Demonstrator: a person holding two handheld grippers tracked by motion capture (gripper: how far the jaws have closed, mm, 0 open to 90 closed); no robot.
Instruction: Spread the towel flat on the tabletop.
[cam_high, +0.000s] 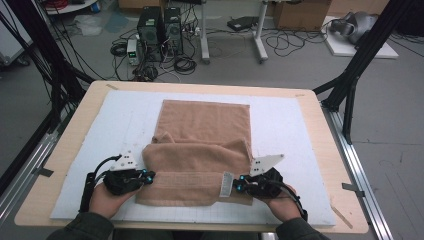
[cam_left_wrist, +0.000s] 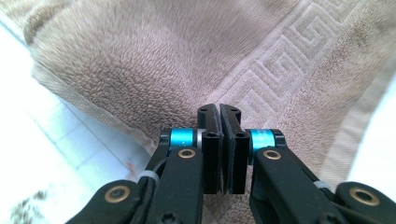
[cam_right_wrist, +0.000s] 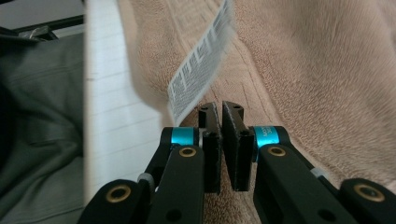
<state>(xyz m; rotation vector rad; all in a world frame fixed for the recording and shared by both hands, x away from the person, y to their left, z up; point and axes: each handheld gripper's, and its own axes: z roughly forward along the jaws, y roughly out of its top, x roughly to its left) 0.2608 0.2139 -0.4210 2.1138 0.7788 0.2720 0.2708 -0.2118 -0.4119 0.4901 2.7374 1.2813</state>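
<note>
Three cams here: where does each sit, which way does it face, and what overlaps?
High view: above the person's side, looking forward and down at the tan terry towel on the white-covered wooden table; forearms, left gripper and right gripper show.
Left gripper view: rides the left gripper, jaws closed at the towel's key-patterned border.
Right gripper view: rides the right gripper, jaws closed beside the white printed care label; grey sleeve at left.
Shared: all show the towel.

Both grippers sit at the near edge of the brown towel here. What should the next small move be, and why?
Probably lift both ends together and carry the near edge away from the person. The left gripper and right gripper are shut at opposite ends of the towel near its front hem, and the towel already lies partly folded on the white mat.
</note>
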